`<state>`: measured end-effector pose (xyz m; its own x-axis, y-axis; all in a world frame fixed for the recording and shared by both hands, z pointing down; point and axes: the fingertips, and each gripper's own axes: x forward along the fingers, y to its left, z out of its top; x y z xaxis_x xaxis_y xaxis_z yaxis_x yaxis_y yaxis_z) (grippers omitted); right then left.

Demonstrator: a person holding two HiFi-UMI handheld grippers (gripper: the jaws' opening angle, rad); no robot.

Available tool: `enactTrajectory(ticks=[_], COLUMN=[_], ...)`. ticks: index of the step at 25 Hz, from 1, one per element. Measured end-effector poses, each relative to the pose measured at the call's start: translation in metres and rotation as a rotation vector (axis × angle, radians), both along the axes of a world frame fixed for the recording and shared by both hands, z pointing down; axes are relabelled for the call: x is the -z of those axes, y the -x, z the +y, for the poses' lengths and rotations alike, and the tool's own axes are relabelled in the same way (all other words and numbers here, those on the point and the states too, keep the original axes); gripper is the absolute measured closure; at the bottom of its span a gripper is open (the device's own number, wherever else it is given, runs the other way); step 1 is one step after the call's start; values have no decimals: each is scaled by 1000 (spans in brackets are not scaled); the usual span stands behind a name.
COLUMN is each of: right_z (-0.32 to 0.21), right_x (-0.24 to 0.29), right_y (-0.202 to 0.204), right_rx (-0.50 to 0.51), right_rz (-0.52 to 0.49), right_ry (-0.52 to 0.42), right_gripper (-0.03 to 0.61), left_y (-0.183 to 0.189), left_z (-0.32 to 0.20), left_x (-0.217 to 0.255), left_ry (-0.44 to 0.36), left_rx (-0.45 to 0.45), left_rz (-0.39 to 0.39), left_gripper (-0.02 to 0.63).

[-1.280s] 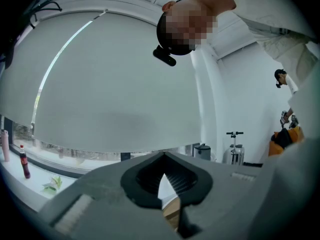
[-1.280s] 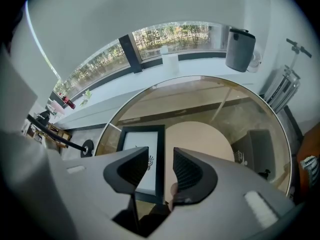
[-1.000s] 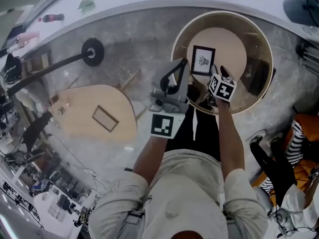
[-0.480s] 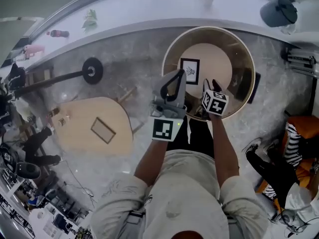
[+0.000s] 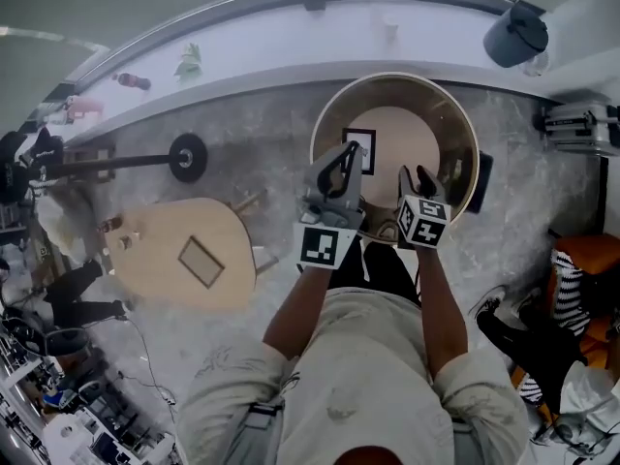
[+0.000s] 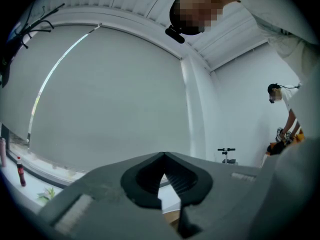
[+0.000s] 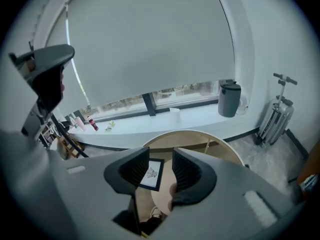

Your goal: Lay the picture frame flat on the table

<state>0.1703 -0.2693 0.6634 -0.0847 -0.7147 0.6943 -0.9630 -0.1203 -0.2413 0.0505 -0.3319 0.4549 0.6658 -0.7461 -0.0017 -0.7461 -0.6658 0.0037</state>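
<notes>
Both grippers sit higher and nearer the body than a second ago. Frame (image 5: 359,149) lies flat, face up, on table (image 5: 463,124), well clear of both. Left gripper (image 5: 341,163): jaws together, empty, aimed upward. Right gripper (image 5: 415,174): jaws slightly apart, empty. Likely held back to leave frame undisturbed.

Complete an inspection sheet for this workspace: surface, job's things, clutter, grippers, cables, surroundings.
Surface: round table, glass top, wooden rim.
Job's things: picture frame appears to lie flat on the table, left of centre.
Clutter: dark flat thing at the table's right edge; on it or under it, cannot tell.
Grippers: left gripper shut, empty, aimed upward; right gripper open, empty, above the table's near edge.
Cables: nothing seen on the table.
Surroundings: grey bin by the window; wooden tabletop to the left.
</notes>
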Motion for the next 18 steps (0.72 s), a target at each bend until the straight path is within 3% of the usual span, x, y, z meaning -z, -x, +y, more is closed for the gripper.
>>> enactTrajectory(ticks=[18], right_z=[32], right_x=[177], right_y=[-65], right_rx=[-3], right_rz=[124], right_ry=[-420], right_gripper=[431], left_y=[-10], left_z=[53], left_x=[61], left_ry=[-104], left_rx=[130], left_rz=[-15], left_gripper=[611])
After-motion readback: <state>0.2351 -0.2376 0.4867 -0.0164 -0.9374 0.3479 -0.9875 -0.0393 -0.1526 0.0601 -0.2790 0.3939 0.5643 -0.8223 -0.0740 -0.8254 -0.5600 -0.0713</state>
